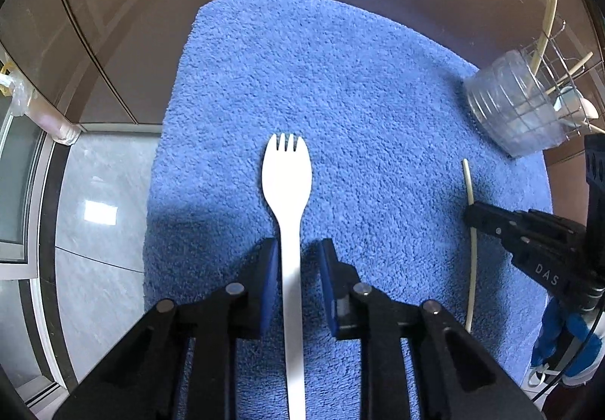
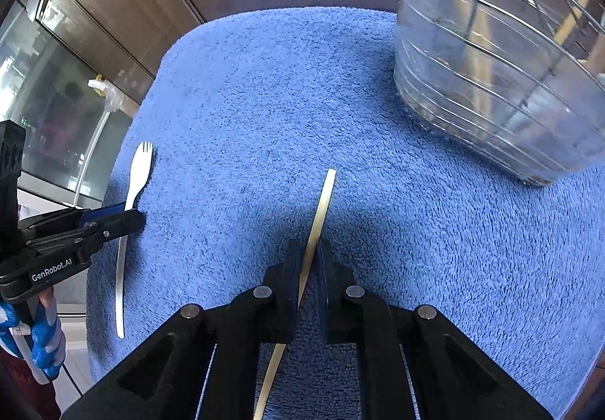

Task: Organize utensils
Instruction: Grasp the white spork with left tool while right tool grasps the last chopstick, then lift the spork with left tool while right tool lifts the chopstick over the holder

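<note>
A white plastic fork lies on a blue towel, tines pointing away. My left gripper straddles its handle from above; a thin gap shows on each side between the blue pads and the handle, so it is open. To the right lies a pale wooden chopstick. My right gripper is shut on it near its middle, low over the towel. The right wrist view also shows the fork and the left gripper at the left edge.
A wire utensil holder with a clear plastic liner stands at the towel's far right, with chopsticks and a white utensil in it; it shows smaller as the holder. Blue-gloved hands hold the grippers. The towel's left edge drops to a tiled floor.
</note>
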### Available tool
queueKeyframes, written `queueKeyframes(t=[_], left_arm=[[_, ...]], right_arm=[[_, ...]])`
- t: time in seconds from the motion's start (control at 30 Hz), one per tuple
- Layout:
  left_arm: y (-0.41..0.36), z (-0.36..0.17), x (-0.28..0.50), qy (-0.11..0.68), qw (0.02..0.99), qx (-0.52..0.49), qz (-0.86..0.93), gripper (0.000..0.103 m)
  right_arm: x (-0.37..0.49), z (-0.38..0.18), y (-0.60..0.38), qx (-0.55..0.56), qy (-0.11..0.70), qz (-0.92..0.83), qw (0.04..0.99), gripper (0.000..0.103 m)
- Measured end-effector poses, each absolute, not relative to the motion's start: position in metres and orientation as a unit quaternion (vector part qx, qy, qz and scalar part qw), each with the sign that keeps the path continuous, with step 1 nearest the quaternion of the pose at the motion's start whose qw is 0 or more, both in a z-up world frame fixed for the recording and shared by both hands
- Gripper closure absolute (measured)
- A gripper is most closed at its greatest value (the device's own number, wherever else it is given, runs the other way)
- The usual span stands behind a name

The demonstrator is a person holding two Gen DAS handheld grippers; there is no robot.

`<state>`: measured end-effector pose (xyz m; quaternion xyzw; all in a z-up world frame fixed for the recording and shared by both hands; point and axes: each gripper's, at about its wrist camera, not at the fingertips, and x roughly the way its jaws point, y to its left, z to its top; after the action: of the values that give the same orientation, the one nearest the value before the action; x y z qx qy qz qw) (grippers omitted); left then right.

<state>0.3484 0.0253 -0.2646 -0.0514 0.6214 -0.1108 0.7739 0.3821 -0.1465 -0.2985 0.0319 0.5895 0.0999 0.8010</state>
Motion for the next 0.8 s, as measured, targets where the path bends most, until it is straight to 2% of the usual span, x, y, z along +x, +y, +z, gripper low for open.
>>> queueKeyframes(t=[0.17,0.8], left_arm=[[0.032,-0.266,0.352,0.624,0.773,-0.068,-0.095,0.094],[0.05,-0.253,0.334,0.6,0.789,-0.094,-0.095,0.095]], right_arm=[[0.386,-0.299,-0.139,0.021,0.595,0.099,0.797,0.094],[0.375,-0.298,-0.135,0.023,0.584,0.104,0.805,0.098]])
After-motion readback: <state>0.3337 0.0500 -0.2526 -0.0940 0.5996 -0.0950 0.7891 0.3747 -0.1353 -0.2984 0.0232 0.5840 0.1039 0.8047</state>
